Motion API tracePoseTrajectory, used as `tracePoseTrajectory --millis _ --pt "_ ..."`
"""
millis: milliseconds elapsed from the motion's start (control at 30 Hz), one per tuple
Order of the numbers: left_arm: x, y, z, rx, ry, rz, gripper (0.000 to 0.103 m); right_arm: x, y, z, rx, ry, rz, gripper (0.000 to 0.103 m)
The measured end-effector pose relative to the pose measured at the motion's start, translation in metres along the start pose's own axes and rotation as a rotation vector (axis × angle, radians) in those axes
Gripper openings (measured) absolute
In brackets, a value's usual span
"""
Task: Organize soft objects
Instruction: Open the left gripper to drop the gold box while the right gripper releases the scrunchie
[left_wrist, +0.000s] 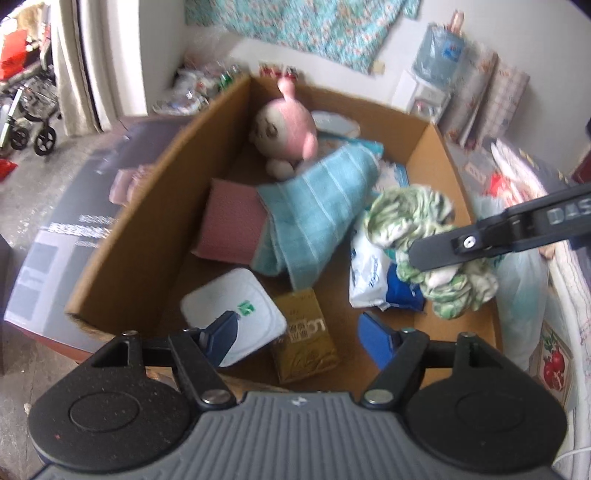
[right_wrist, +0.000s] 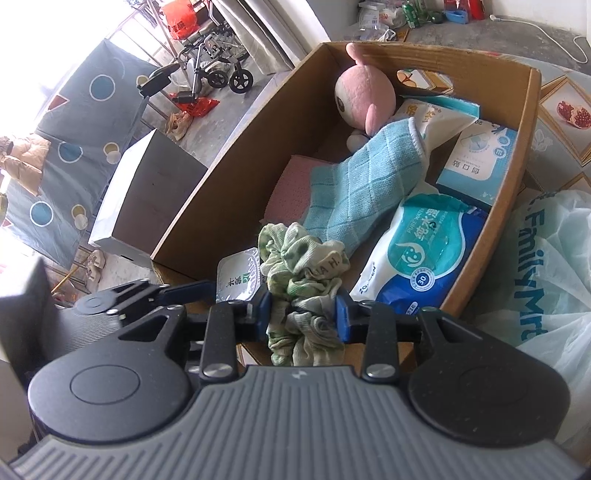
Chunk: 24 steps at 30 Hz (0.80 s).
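**While right claw grips the rag, left claw is empty**

Right gripper (right_wrist: 303, 314) is clenched on a crumpled green-and-white rag (right_wrist: 304, 269), held over the near edge of the cardboard box (right_wrist: 236, 162). Left gripper (left_wrist: 299, 338) stands released, nothing between its fingers, above the box's near end. Inside the box: blue towel (right_wrist: 365, 192), pink plush toy (right_wrist: 364, 98) at the far end, wet-wipe pack (right_wrist: 417, 254) against the right wall.

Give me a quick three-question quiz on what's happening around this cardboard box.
1. True or false: the right gripper is empty.
2. Which lies on the pink cloth: A) blue towel, B) wipes pack, C) yellow carton?
3. What toy sits at the far end of the cardboard box?

Key:
1. False: it grips a green-and-white scrunched cloth.
2. A.
3. A pink plush toy.
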<state>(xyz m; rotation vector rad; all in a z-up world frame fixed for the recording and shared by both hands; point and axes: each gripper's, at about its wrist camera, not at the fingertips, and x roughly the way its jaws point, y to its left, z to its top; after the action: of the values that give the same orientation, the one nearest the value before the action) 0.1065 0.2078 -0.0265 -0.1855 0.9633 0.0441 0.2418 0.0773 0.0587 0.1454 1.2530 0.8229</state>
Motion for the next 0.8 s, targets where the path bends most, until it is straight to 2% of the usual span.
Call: tracePoseTrajectory --millis 100,200,267,433,633,800 --pt "-0.016 0.006 -0.005 -0.02 -0.059 0.031 0.073 0.009 0.003 0.0 -0.006 0.043 -0.004 0.034" --pt "-0.029 0.012 -0.01 -0.045 -0.104 0.057 0.073 0.022 0.008 -0.002 -0.019 0.103 -0.022 0.04" --pt "-0.035 0.016 -0.012 -0.058 -0.123 0.067 0.073 0.03 0.011 -0.005 -0.036 0.128 -0.062 0.049" --pt "-0.042 0.021 -0.017 -0.067 -0.142 0.083 0.073 0.035 0.013 -0.01 -0.051 0.139 -0.085 0.052" --pt "-0.046 0.017 -0.023 -0.073 -0.156 0.064 0.073 0.014 0.013 -0.017 -0.071 0.079 -0.094 0.053" --pt "-0.05 0.007 -0.028 -0.06 -0.181 0.046 0.074 -0.029 0.004 -0.033 -0.07 -0.053 -0.062 0.053"
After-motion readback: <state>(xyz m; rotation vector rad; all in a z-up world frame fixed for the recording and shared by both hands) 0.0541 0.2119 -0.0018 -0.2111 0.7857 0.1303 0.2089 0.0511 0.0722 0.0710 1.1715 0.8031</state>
